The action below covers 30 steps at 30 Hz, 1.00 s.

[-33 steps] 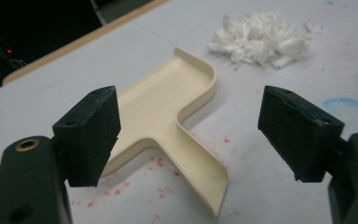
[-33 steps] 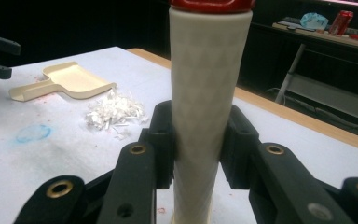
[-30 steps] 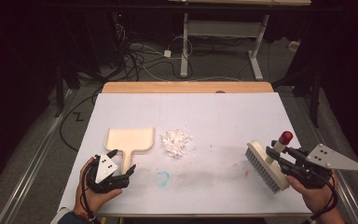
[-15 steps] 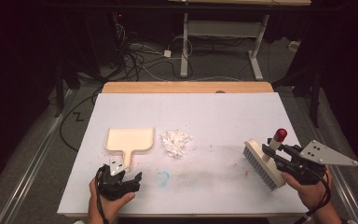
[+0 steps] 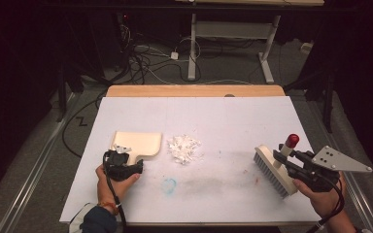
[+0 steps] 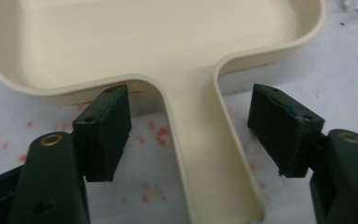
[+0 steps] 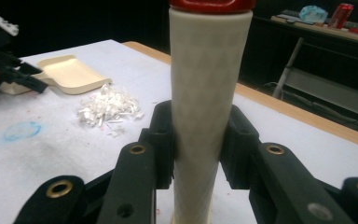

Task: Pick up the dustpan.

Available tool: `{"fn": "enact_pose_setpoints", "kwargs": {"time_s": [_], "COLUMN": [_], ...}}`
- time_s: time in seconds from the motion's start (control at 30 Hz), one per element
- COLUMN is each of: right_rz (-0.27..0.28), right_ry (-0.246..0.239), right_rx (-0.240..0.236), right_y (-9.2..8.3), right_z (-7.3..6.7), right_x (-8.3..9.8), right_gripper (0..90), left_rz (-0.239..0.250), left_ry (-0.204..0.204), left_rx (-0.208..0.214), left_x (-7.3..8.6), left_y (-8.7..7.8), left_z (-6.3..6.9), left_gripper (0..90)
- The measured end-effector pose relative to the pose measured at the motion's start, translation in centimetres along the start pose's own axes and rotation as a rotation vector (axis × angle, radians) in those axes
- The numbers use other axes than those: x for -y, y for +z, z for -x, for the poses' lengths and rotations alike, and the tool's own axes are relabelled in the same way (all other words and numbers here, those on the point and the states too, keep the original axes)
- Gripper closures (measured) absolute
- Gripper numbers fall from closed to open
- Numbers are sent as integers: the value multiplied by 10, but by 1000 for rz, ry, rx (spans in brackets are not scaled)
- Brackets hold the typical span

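High view shows a white-covered table (image 5: 233, 116) with a bare wooden strip (image 5: 194, 91) along its far edge, standing on a dark floor where cables (image 5: 148, 58) trail and a white metal frame (image 5: 233, 36) stands beyond. On the table's left half lies a cream dustpan (image 5: 138, 143), its pan toward the far side and its flat handle pointing back at the person. Just right of it, near the table's middle, sits a small heap of white shreds (image 5: 184, 147), apart from the pan's edge. Nearer the person a faint blue ring mark (image 5: 169, 184) and a grey smudge (image 5: 213, 182) stain the cover.

At the right, a brush (image 5: 273, 167) rests with its grey bristles on the table, its cream handle rising to a red cap (image 5: 292, 140). The right gripper (image 7: 196, 140) is clamped on that handle: in the right gripper view both black jaws press against the cream cylinder from either side.

The left gripper (image 6: 189, 135) sits at the dustpan's handle (image 6: 205, 168). In the left gripper view its jaws stand wide apart, one on each side of the handle, with clear gaps between pads and plastic, so it grips nothing. Small red specks (image 6: 154, 135) dot the white cover beneath them.

The left hand (image 5: 114, 179) and right hand (image 5: 320, 194) reach in from the near edge, a dark sleeve (image 5: 94, 221) on the left forearm.
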State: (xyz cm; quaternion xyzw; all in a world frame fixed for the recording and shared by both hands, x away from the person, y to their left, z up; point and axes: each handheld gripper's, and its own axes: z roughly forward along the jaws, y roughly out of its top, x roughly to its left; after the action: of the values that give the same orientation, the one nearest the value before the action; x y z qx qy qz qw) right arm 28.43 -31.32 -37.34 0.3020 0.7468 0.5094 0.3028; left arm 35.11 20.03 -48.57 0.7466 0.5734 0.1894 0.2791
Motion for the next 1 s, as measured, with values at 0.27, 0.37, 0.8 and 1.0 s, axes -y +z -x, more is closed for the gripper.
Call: {"fn": "enact_pose_setpoints", "kwargs": {"time_s": [0.27, 0.37, 0.8, 1.0], "right_rz": [-13, -14, -24, -23], "right_ry": [8, 9, 12, 8], "right_rx": [-10, -6, 16, 17], "right_y": [3, 3, 4, 4], "right_z": [1, 1, 4, 4], "right_x": [3, 3, 5, 5], "right_gripper": [700, 700, 701, 701], "left_rz": [-9, -9, -18, -35], "left_ry": [30, 47, 126, 225], "left_rx": [22, 21, 42, 54], "left_x": [-11, -13, -23, -19], "left_y": [5, 5, -25, -58], "left_z": [-12, -12, -29, -27], "left_gripper": [632, 635, 639, 639]}}
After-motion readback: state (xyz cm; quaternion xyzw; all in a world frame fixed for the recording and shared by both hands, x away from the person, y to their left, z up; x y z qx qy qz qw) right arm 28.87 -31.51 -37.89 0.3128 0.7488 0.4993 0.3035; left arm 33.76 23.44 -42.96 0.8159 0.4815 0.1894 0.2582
